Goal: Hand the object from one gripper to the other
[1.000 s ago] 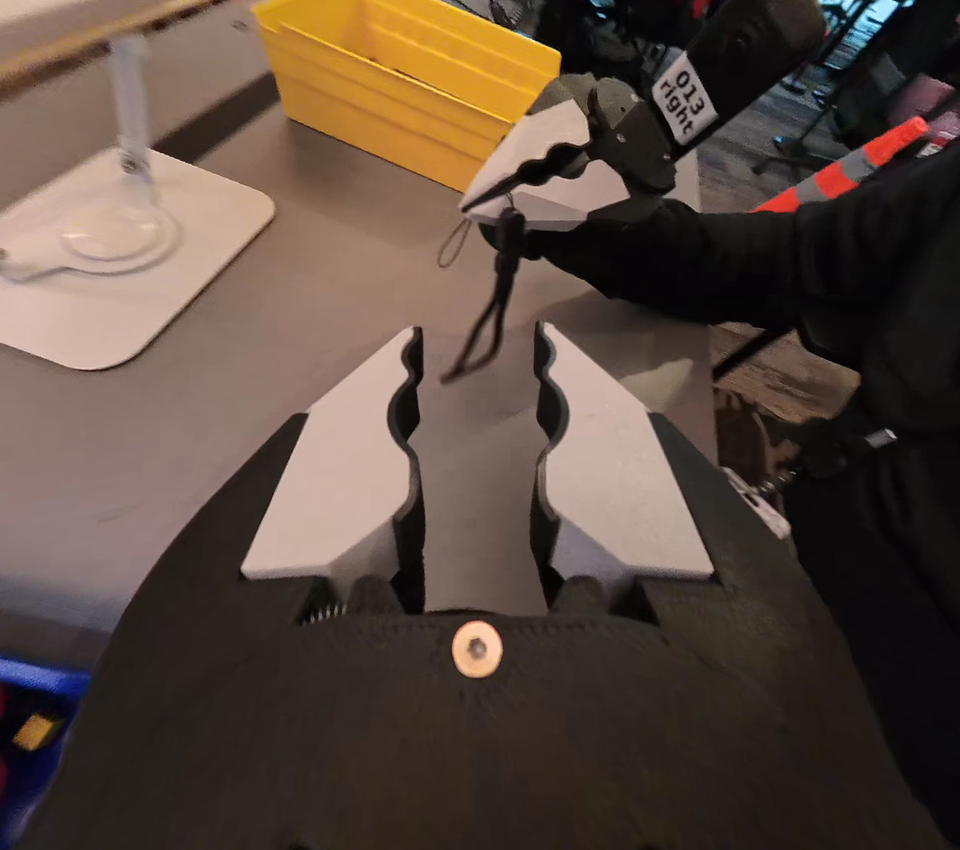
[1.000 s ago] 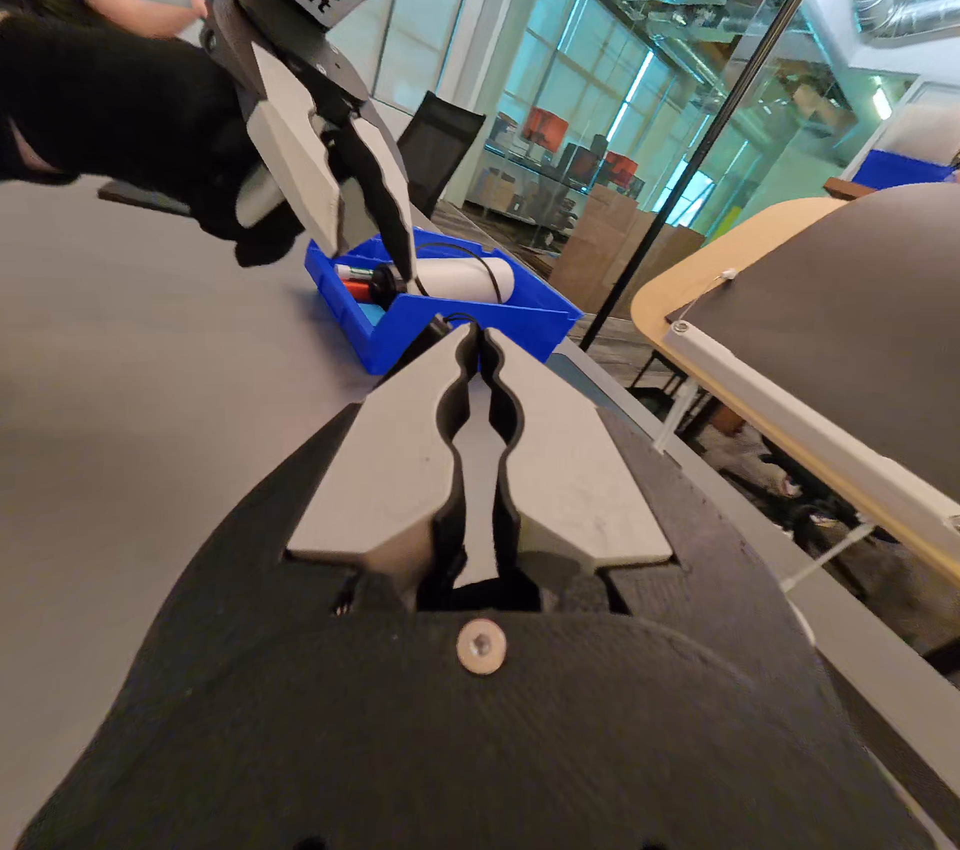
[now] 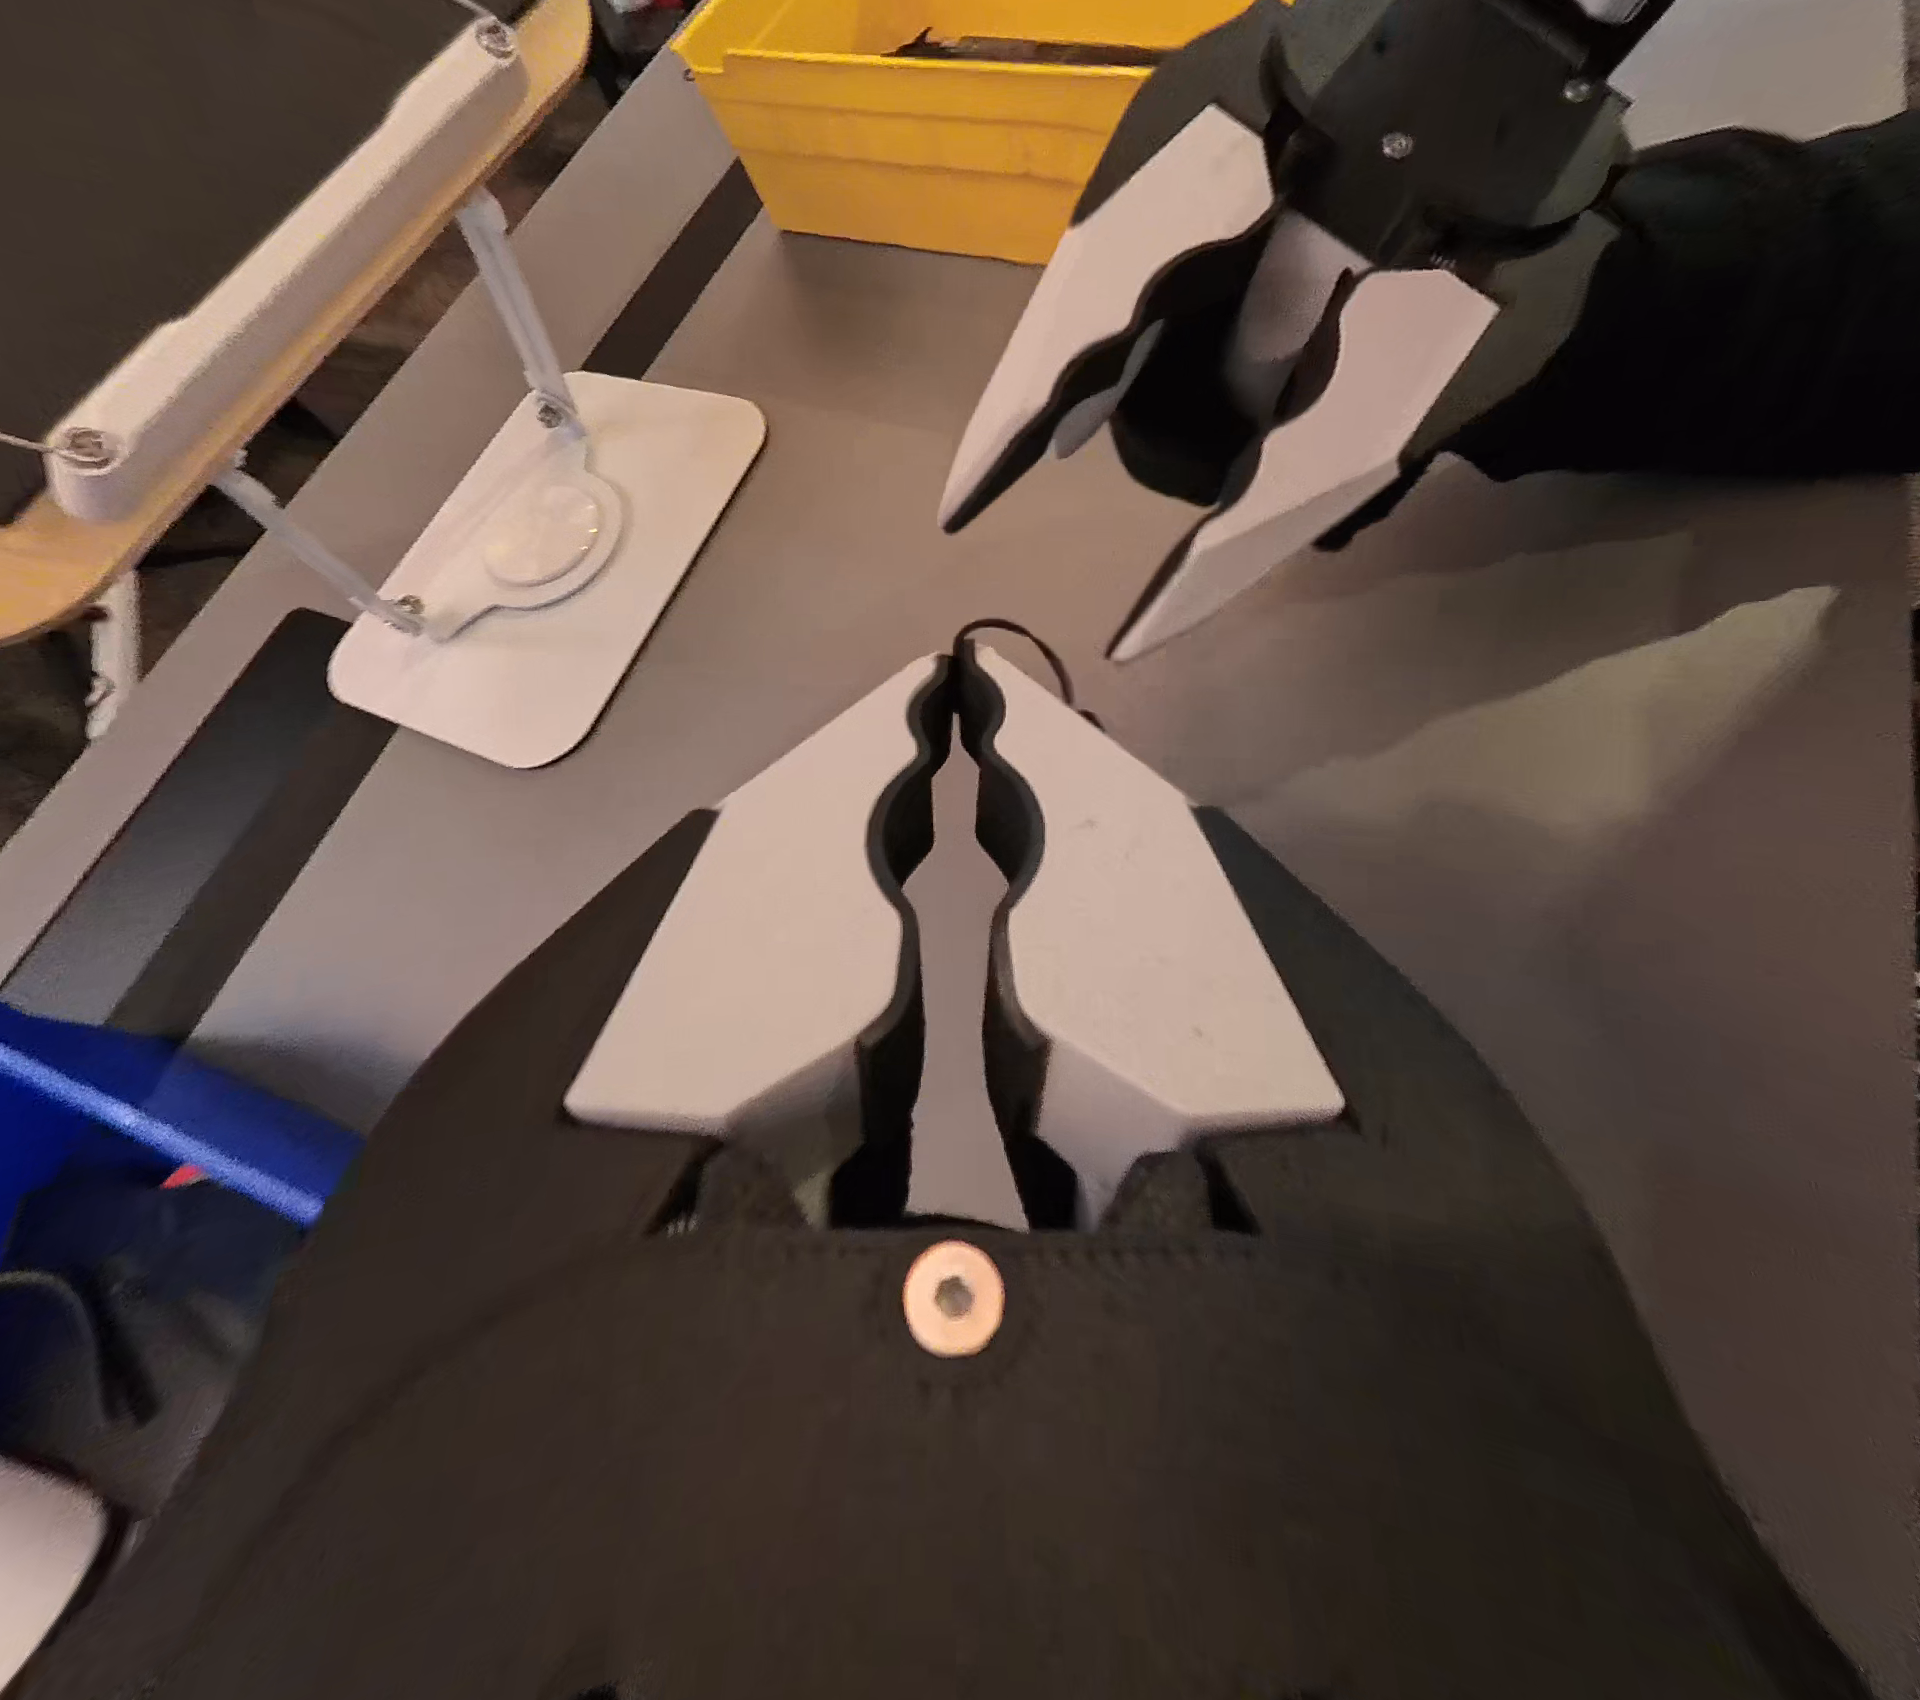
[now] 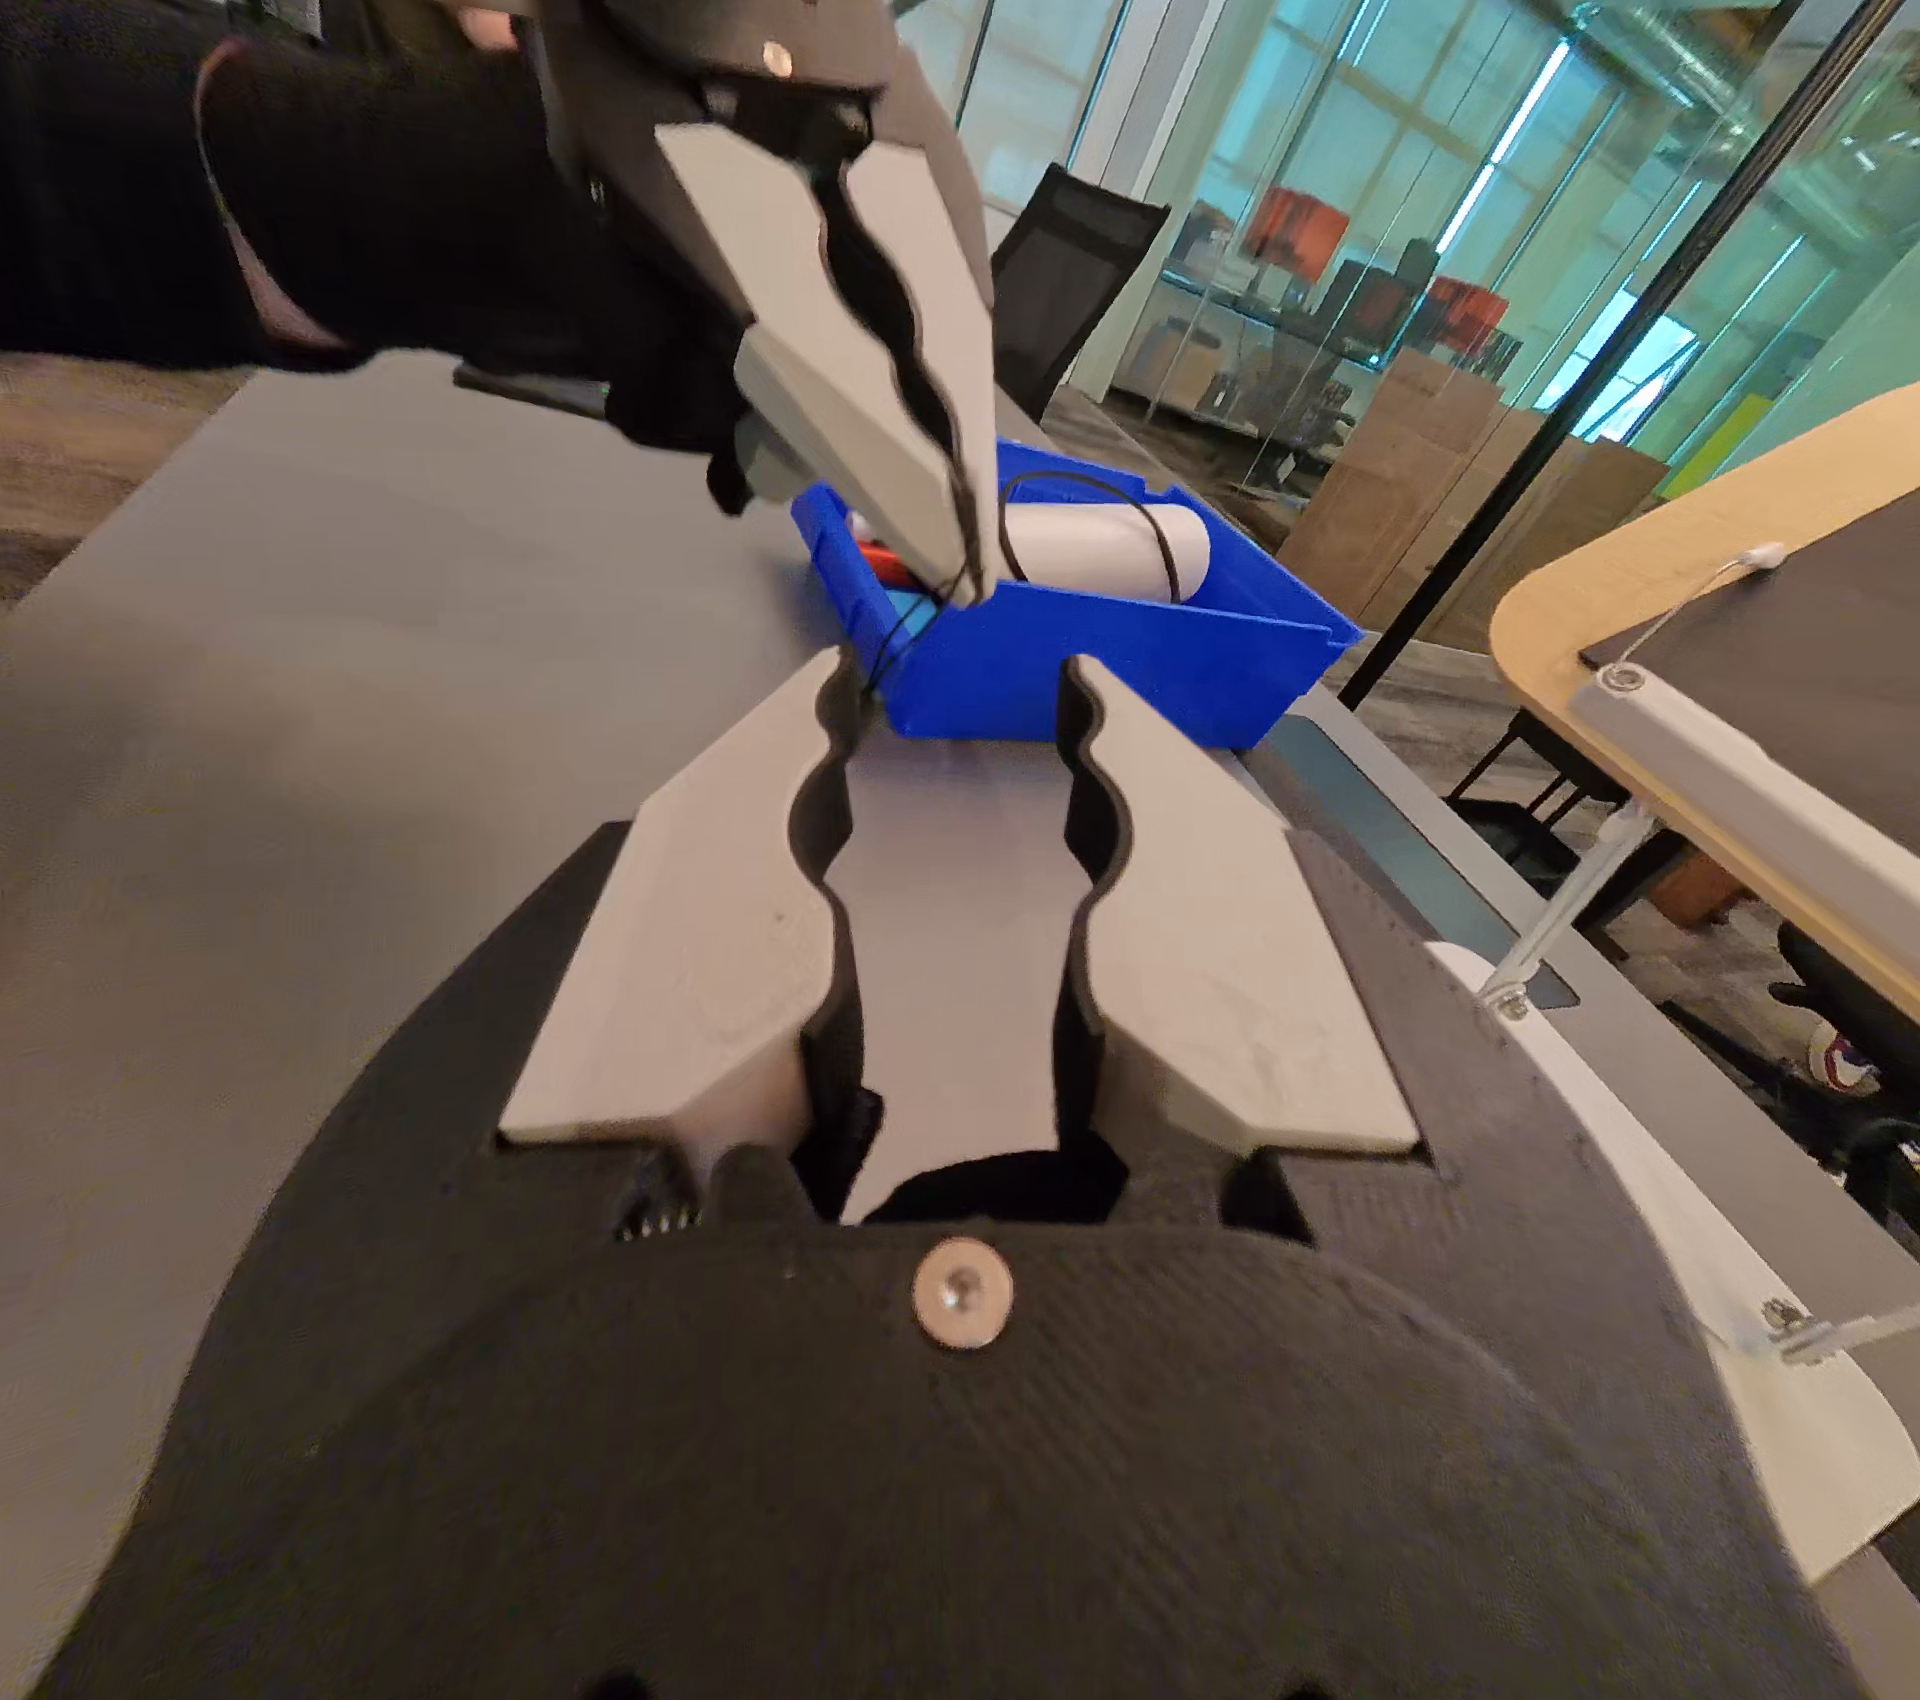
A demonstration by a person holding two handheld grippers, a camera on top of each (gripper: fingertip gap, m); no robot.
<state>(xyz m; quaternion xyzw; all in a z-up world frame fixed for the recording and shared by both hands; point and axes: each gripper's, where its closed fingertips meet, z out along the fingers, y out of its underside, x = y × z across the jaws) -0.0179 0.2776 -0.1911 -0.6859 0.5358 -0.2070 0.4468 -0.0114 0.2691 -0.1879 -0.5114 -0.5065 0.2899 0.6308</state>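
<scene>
The object is a thin black cord loop (image 3: 1023, 634). My left gripper (image 3: 956, 663) is shut on it at the fingertips, above the grey table (image 3: 1455, 923). The loop sticks out just past the tips. My right gripper (image 3: 1029, 590) hangs open just beyond, tips pointing down toward the left gripper's tips. In the right wrist view my right gripper (image 4: 958, 668) is open and empty. The left gripper (image 4: 966, 590) comes down from the upper left, pinching the cord (image 4: 1162, 549). One strand trails down beside my right gripper's left finger (image 4: 727, 871).
A yellow bin (image 3: 935, 133) stands at the far side of the table. A white stand base (image 3: 582, 570) is to the left. A blue bin (image 4: 1091, 663) holding a white cylinder (image 4: 1091, 549) sits behind the grippers. A tan-edged table (image 4: 1662, 549) stands beside. My two grippers' fingertips are within a few centimetres of each other.
The right gripper, which held the cord, has opened and let go. The left gripper, which was open, has shut on the cord. The two grippers have come closer together.
</scene>
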